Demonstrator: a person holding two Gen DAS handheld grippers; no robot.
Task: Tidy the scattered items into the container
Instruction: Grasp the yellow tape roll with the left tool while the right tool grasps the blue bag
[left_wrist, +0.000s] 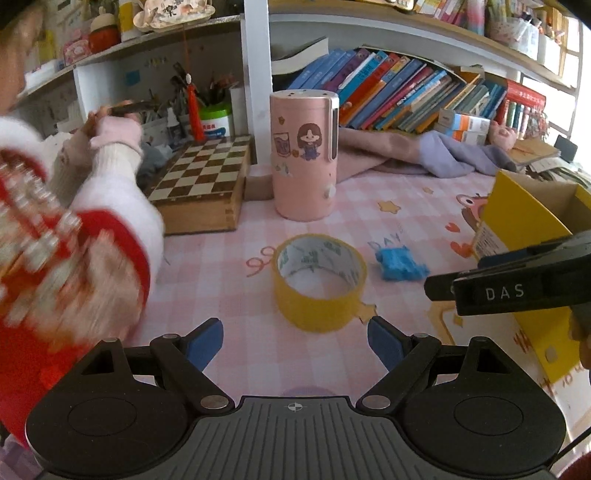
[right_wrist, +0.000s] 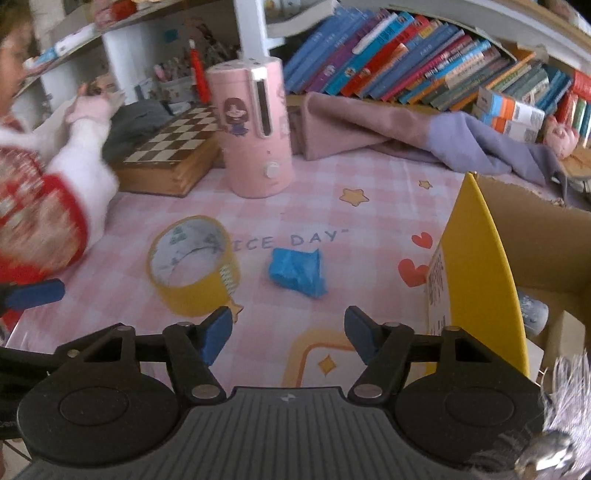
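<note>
A yellow tape roll (left_wrist: 320, 283) lies on the pink checked tablecloth just ahead of my open, empty left gripper (left_wrist: 295, 341). It also shows in the right wrist view (right_wrist: 194, 267), ahead and left of my open, empty right gripper (right_wrist: 288, 334). A crumpled blue item (left_wrist: 399, 264) lies right of the roll; in the right wrist view (right_wrist: 297, 271) it is straight ahead of the right gripper. A yellow cardboard box (left_wrist: 517, 221) stands open at the right, also in the right wrist view (right_wrist: 476, 273). The right gripper's body (left_wrist: 517, 284) enters the left view from the right.
A pink humidifier (left_wrist: 304, 155) and a wooden chess box (left_wrist: 201, 184) stand behind the items. A person in red and white (left_wrist: 74, 240) reaches in at the left. Folded cloth (right_wrist: 388, 129) and a shelf of books (right_wrist: 406, 55) line the back.
</note>
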